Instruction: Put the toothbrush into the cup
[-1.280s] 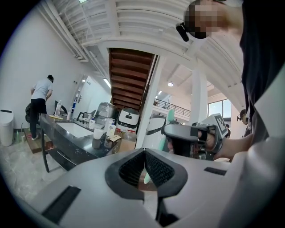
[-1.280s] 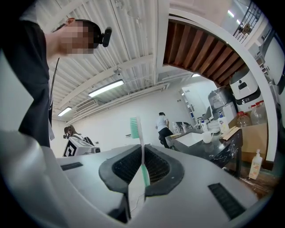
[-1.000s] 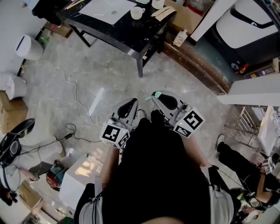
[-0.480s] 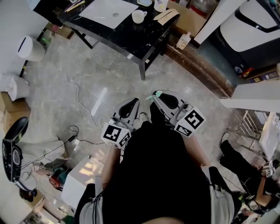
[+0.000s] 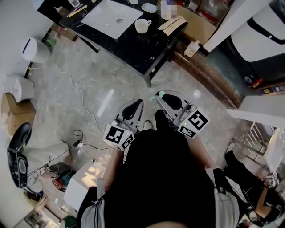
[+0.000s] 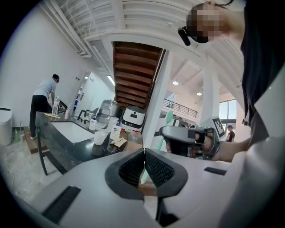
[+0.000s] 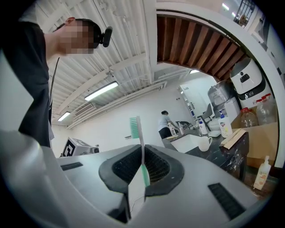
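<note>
A white cup (image 5: 142,26) stands on the black table (image 5: 133,46) far ahead of me; it also shows as the cup (image 7: 205,143) and the cup (image 6: 99,137) in both gripper views. My right gripper (image 7: 142,153) is shut on a green and white toothbrush (image 7: 141,147), bristles up. In the head view the right gripper (image 5: 171,103) is held at waist height, with the toothbrush tip (image 5: 160,95) poking forward. My left gripper (image 6: 144,153) is shut with nothing in it, and the left gripper (image 5: 127,116) hangs beside the right one.
A white mat (image 5: 111,13), a small dish and a cardboard piece (image 5: 173,24) lie on the table. A white bin (image 5: 34,49), a cardboard box (image 5: 13,113) and a floor cable (image 5: 75,91) are at left. A person (image 6: 43,107) stands at the table's far end.
The table and cup have slid lower in the head view, so they are nearer. Both grippers keep the same pose in front of my body, toothbrush still held.
</note>
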`<control>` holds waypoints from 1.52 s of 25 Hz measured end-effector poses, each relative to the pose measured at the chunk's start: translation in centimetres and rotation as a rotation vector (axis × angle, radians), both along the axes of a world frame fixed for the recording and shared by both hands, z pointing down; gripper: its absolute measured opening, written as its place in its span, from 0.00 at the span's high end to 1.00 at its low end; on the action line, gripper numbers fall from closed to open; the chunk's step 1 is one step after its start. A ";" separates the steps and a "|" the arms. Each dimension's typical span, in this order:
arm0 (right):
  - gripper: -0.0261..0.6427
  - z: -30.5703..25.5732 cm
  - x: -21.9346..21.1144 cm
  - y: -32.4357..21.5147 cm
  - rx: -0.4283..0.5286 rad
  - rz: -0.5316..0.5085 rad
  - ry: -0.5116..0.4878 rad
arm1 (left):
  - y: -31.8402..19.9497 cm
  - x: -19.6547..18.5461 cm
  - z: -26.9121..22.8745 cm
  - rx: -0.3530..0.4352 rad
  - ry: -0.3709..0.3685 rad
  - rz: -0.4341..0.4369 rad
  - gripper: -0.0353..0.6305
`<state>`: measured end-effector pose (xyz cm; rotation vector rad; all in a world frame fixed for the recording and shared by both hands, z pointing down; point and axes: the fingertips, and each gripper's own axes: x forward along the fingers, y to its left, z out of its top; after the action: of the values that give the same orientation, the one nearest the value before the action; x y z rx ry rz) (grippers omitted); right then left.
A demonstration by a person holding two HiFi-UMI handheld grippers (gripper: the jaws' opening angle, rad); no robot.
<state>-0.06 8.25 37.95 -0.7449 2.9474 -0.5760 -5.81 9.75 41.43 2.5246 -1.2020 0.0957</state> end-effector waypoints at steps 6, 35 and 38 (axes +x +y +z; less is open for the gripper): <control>0.92 -0.1 1.3 -4.7 -0.005 -0.034 -0.014 | -4.4 2.0 -0.5 -0.004 -0.011 -0.019 0.93; 0.92 1.7 1.3 -15.7 -0.068 -0.101 -0.016 | -15.0 2.0 0.9 -0.042 -0.062 -0.097 0.93; 0.92 1.3 0.5 -17.1 -0.057 -0.080 -0.006 | -16.6 1.0 0.6 -0.028 -0.054 -0.080 0.93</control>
<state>0.46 -8.84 39.27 -0.6303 2.9780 -0.6699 -4.78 -6.86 42.05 2.4616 -1.3115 0.1606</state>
